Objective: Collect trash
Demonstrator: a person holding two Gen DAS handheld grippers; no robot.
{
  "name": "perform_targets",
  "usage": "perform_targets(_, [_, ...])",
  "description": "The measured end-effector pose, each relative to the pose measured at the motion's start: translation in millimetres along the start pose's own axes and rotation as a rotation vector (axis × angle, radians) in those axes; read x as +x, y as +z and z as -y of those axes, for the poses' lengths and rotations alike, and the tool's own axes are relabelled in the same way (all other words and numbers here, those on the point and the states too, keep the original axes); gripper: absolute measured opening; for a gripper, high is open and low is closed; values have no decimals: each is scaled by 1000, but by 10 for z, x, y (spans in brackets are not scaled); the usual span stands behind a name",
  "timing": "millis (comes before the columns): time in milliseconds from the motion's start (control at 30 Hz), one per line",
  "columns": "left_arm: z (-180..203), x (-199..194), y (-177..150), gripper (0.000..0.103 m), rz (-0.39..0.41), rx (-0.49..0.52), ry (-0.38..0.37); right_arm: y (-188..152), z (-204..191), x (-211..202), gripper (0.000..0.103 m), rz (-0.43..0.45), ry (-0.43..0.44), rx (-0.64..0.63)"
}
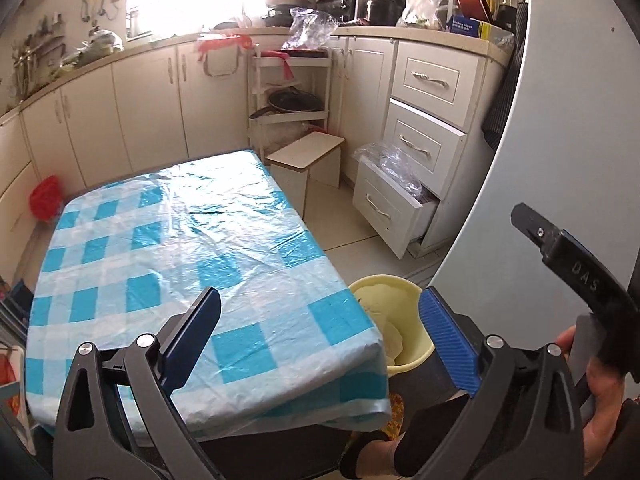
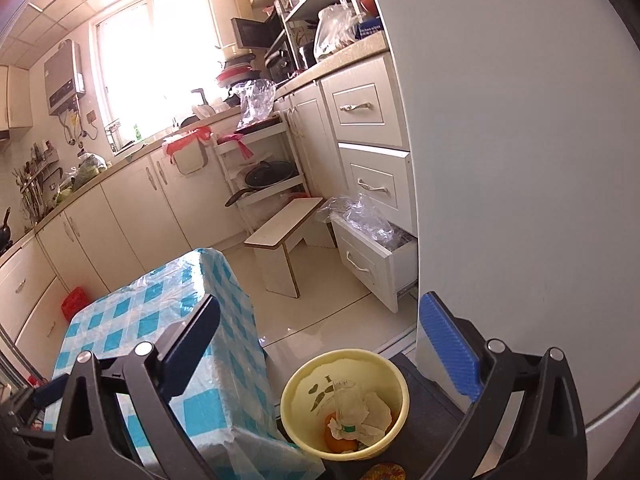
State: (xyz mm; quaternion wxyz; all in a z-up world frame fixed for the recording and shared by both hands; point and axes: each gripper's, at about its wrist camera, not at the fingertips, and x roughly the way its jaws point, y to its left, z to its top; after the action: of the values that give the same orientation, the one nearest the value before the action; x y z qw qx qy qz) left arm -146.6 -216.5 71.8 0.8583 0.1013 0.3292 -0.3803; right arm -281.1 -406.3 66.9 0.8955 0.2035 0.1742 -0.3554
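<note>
The right hand-held gripper (image 2: 318, 350) is wide open and holds nothing. Just below it and a little ahead stands the yellow bin (image 2: 296, 416), on a dark stand beside the bench (image 2: 160, 328). In the bin lie crumpled paper (image 2: 370, 414), a clear plastic bottle (image 2: 347, 402) standing about upright, and something orange (image 2: 334, 438).

The left hand-held gripper (image 1: 320, 330) is wide open too, with nothing between its fingers. From it, the bin (image 1: 416, 338) sits low and to the right, just off the bench corner (image 1: 376, 344), partly behind the right blue finger (image 1: 446, 340). The checked cloth on the bench shows no trash.

The right one looks nearer the bin, almost above its mouth. I think any new piece of trash would drop straight down from there; the left one would have to swing right past the bench edge first.
</note>
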Motion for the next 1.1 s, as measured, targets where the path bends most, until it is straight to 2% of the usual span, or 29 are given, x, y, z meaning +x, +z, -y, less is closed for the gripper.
perform_targets(133, [-161,-357,-63,95,28,-11,20,-128,-154,-319,96,16,22,-25])
perform_targets(367, [-357,-863,-148,95,69,-20,45,-212,-442,-817,96,-5,68,-88])
perform_targets(767, [-505,-1367,-316,95,128,-44,80,-375,-848,-1397,96,2,92,-124])
perform_targets(900, [-547,-1463,-364,95,139,-54,98,-474,-959,-1467,96,21,68,-164])
perform_targets(1100, [-569,-1533,-376,95,152,-52,111,-529,-960,-1507,96,17,5,-154])
